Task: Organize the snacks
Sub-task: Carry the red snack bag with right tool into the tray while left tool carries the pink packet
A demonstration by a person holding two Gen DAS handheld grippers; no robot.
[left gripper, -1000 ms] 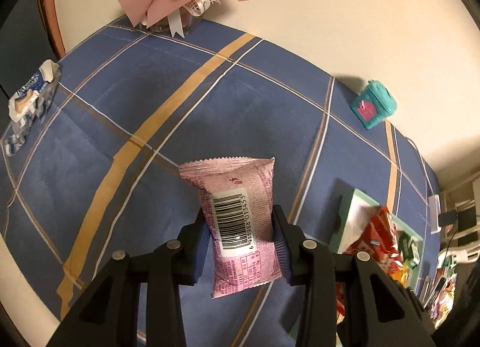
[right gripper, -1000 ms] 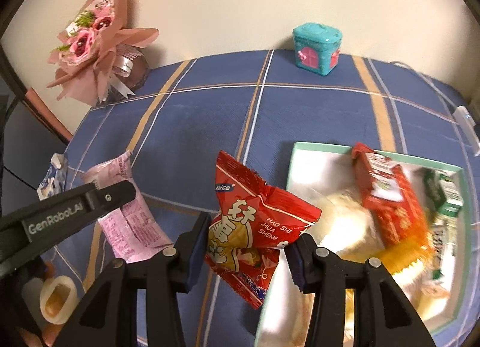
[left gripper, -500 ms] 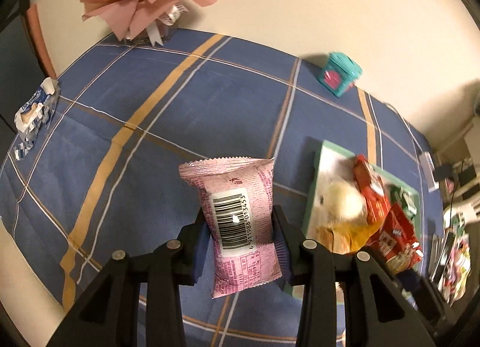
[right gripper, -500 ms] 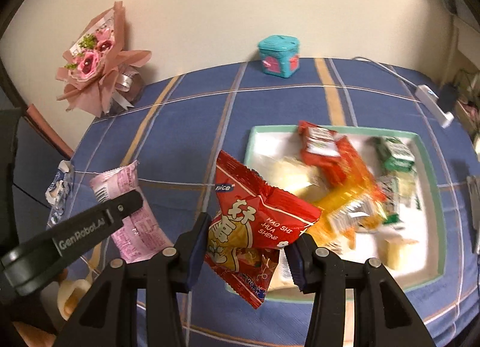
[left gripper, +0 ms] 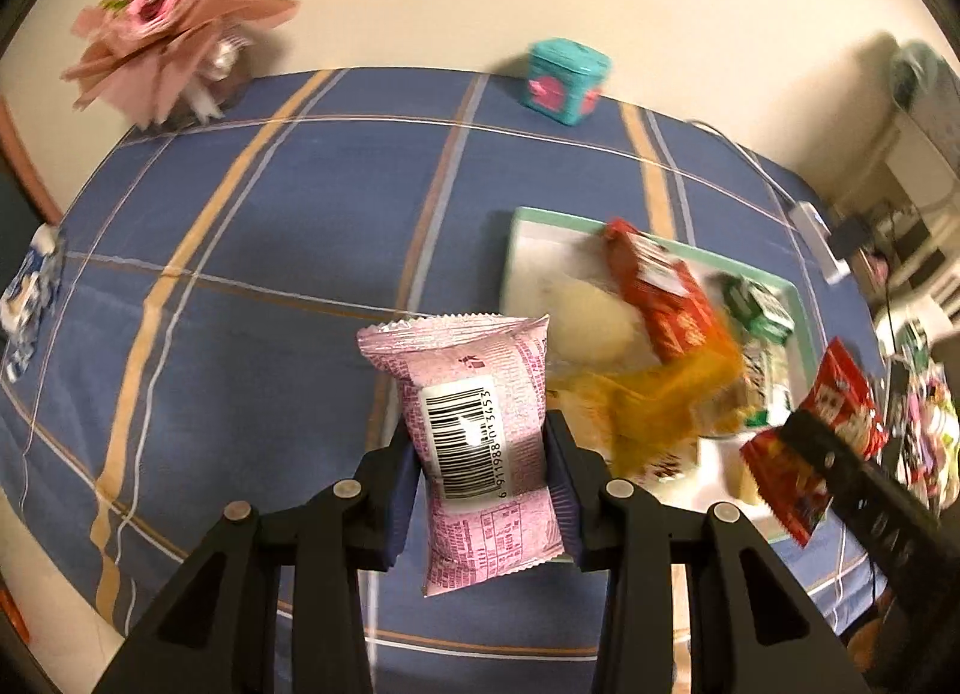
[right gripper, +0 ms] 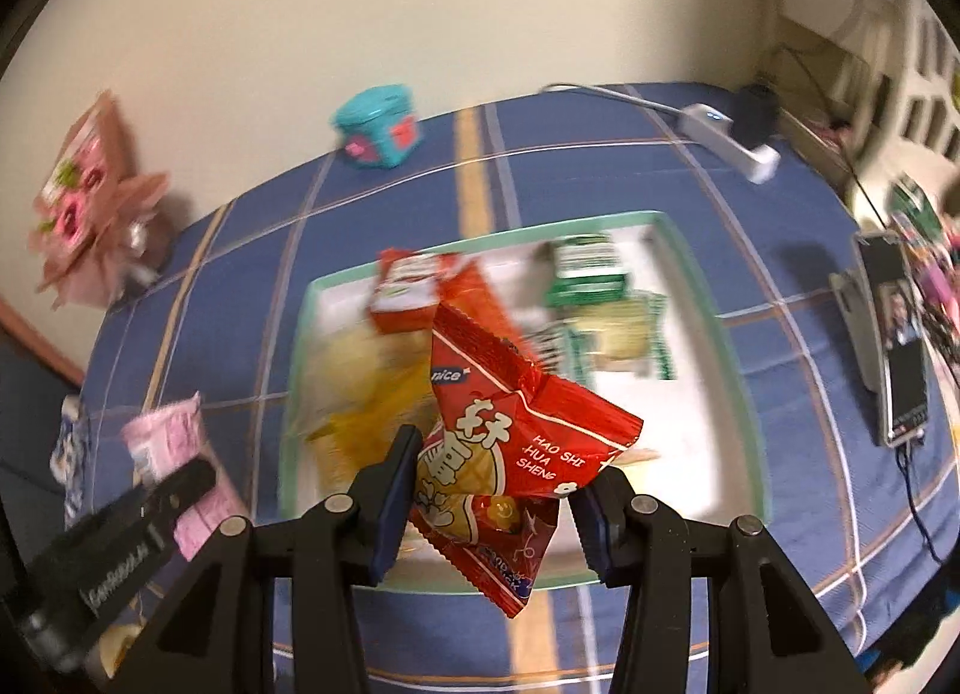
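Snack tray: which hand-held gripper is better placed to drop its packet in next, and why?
Right. The right hand-held gripper holds the red packet directly over the tray; the left hand-held gripper holds the pink packet at its near-left edge.

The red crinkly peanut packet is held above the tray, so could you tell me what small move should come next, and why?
Probably lower the right gripper a little and open its jaws over the bare white part of the green-rimmed tray. The red crinkly peanut packet already hangs above the tray, and other snacks crowd its far side.
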